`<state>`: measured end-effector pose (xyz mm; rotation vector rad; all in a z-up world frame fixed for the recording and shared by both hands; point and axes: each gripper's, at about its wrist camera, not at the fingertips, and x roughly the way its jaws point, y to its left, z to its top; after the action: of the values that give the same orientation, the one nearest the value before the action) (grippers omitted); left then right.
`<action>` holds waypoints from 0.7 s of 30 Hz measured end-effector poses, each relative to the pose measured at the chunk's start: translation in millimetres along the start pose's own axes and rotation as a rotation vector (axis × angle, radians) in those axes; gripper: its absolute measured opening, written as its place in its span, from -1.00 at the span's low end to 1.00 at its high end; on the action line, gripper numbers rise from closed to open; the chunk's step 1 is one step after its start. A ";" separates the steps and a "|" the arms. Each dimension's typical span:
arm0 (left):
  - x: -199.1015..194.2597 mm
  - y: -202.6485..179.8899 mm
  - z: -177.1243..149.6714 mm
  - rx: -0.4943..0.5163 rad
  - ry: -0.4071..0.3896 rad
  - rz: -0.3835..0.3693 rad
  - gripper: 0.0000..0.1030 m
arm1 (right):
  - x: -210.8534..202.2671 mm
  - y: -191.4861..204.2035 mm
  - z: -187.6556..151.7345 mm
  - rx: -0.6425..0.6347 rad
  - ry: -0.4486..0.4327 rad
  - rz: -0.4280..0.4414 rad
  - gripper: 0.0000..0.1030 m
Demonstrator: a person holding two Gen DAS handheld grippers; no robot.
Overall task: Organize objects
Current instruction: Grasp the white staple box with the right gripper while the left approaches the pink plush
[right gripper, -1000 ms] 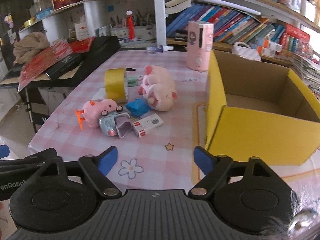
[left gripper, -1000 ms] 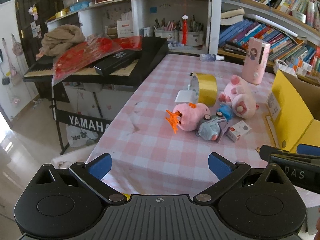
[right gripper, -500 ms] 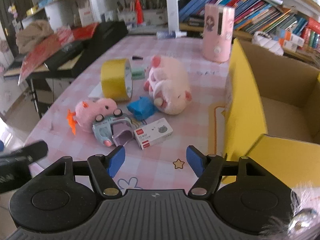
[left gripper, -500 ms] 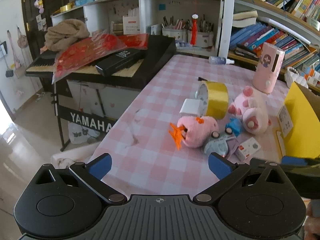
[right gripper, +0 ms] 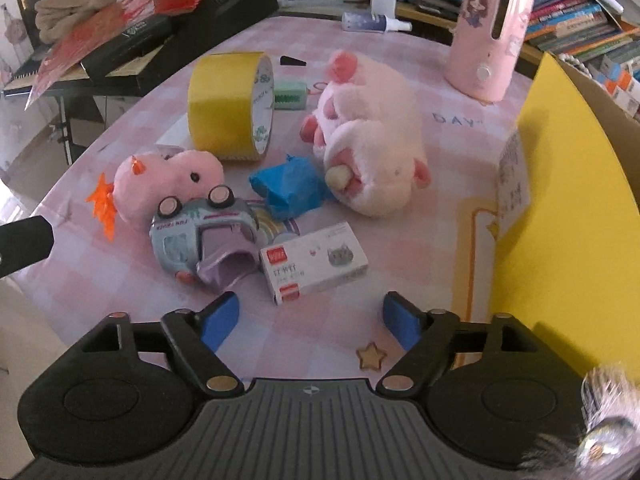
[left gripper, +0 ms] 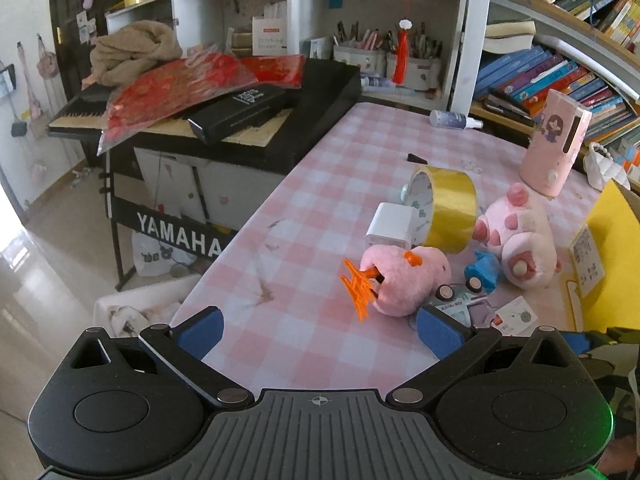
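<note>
A heap of small items lies on the pink checked table (right gripper: 440,168). Nearest my right gripper (right gripper: 311,318) is a white staple box (right gripper: 314,262), just beyond its fingertips. The right jaws are opening and hold nothing. Left of the box lies an overturned toy car (right gripper: 200,236), a small pink plush with an orange clip (right gripper: 168,180), a blue crumpled piece (right gripper: 288,186), a yellow tape roll (right gripper: 228,104) and a big pink plush pig (right gripper: 372,148). An open yellow box (right gripper: 572,200) stands at the right. My left gripper (left gripper: 320,330) hangs open and empty near the small plush (left gripper: 404,280).
A pink cylinder device (right gripper: 488,32) and a spray bottle (right gripper: 372,22) stand at the table's far side. A black keyboard (left gripper: 256,120) piled with red bags flanks the table's left edge. Bookshelves (left gripper: 568,76) rise behind. A white cube (left gripper: 390,226) sits by the tape.
Both grippers have come closer to the heap and lower. The right one now has the staple box just ahead, and its jaws narrowed, then widened again.
</note>
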<state>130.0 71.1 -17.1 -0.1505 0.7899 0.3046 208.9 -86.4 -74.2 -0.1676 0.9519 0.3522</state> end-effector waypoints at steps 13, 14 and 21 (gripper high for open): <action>13.6 -6.0 9.7 -0.003 0.010 -0.017 1.00 | 11.5 -8.8 12.0 0.006 -0.027 0.000 0.64; 13.9 -7.1 10.5 -0.001 0.008 -0.018 1.00 | 11.8 -9.0 12.0 0.003 -0.028 0.000 0.63; 16.7 -12.1 14.8 0.008 -0.003 -0.022 1.00 | 7.6 -13.6 14.6 -0.006 -0.059 0.029 0.05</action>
<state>155.0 66.8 -18.5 -0.1513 0.7857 0.2803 229.1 -93.2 -72.2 -0.1486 0.8958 0.3852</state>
